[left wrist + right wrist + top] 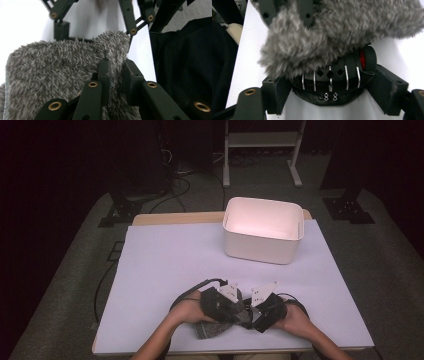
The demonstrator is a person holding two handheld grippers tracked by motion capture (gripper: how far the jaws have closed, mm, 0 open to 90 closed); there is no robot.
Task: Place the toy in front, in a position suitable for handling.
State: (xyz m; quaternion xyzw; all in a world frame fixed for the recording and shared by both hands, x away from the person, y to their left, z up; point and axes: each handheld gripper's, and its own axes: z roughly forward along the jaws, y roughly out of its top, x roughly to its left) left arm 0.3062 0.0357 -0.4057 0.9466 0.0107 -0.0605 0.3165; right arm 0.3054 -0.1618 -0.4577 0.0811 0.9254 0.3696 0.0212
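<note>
Precariously, both grippers are working a fluffy grey fabric pouch [216, 327] at the desk's [165, 270] near edge.
Left gripper [115, 72] is pinching fleece narrowly; right gripper [337, 90] is clamping a black toy car [337, 77], which could slip and drop off the desk.

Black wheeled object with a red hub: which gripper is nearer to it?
Right. The right gripper has the black wheeled object between its jaws; the left gripper pinches the grey fluffy cloth lying over it.
</note>
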